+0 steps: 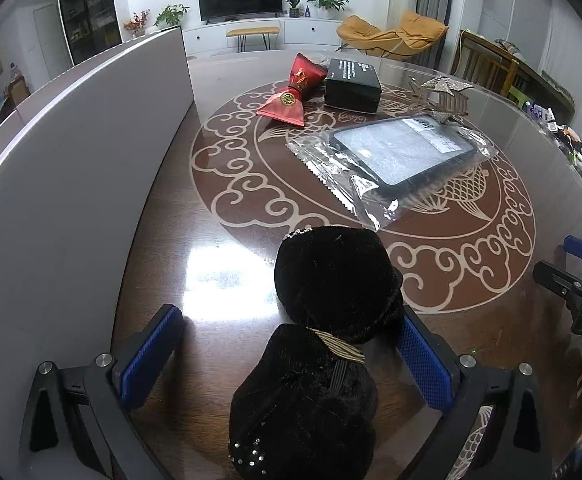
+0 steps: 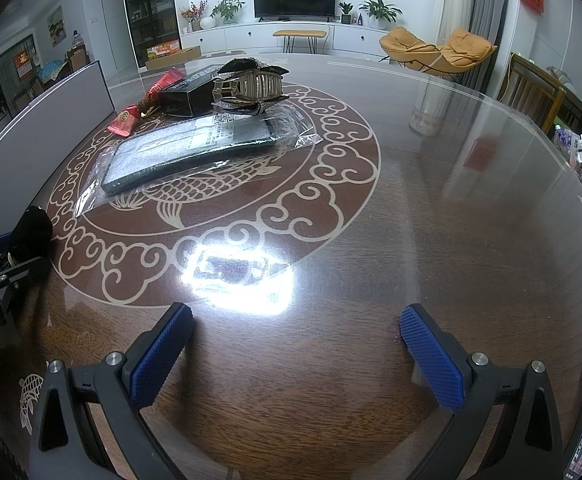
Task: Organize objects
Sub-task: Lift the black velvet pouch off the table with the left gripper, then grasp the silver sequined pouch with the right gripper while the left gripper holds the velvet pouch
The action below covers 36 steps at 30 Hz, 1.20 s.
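Black velvet bow (image 1: pixel 323 340): lower centre of the left view, on the tabletop (image 1: pixel 219 216), long axis running up-frame, near end cut off. Left gripper (image 1: pixel 287 356): jaws wide, straddling it, contact unclear. Right gripper (image 2: pixel 295 356): jaws wide, empty.

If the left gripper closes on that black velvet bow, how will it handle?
The black velvet bow looks soft and plush, so it probably squashes and droops. Likely light. The left gripper is open around it; the glossy table may let it slide.

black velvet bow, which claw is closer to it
Left. The left claw is open around the black velvet bow; the right claw is open over bare table, off to its right.
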Each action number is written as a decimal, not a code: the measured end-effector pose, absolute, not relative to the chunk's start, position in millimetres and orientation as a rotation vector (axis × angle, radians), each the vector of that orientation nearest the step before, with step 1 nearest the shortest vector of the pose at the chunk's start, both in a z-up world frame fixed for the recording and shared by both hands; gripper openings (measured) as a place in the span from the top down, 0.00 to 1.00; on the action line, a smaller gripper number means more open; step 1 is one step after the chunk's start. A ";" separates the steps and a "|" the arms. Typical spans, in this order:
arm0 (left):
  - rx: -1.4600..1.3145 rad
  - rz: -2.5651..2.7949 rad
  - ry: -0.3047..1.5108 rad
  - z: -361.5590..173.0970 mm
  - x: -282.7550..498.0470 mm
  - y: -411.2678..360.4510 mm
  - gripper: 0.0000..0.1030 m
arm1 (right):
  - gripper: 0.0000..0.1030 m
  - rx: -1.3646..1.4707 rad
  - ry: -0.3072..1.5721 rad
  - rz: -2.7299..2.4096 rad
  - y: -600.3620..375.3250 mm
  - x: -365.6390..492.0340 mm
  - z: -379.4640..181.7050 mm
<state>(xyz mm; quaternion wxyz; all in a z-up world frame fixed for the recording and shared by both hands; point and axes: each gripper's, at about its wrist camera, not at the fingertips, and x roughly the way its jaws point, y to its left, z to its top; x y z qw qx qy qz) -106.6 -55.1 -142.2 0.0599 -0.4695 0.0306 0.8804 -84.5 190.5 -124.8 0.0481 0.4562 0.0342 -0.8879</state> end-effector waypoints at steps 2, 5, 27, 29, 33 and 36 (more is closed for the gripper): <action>-1.421 2.666 0.092 -142.2 -105.6 -54.9 0.00 | 0.00 1.391 0.104 -2.707 190.5 -84.5 -124.8; -1.421 2.666 0.091 -142.1 -105.6 -55.1 0.00 | 0.00 1.391 0.104 -2.707 190.4 -84.6 -124.9; -1.420 2.668 0.094 -144.1 -103.8 -55.1 0.00 | 0.00 1.460 -0.229 -2.516 174.8 -219.0 -53.3; -1.423 2.670 0.096 -144.0 -103.6 -54.6 0.00 | 0.00 1.500 -0.209 -2.512 153.0 -252.0 -53.6; -1.469 2.629 0.114 -142.0 -100.8 -54.7 0.00 | 0.08 1.635 -0.096 -2.504 116.6 -294.0 -86.0; -1.481 2.588 0.137 -139.7 -92.3 -54.5 0.00 | 0.54 1.607 -0.081 -2.561 122.9 -293.8 -92.2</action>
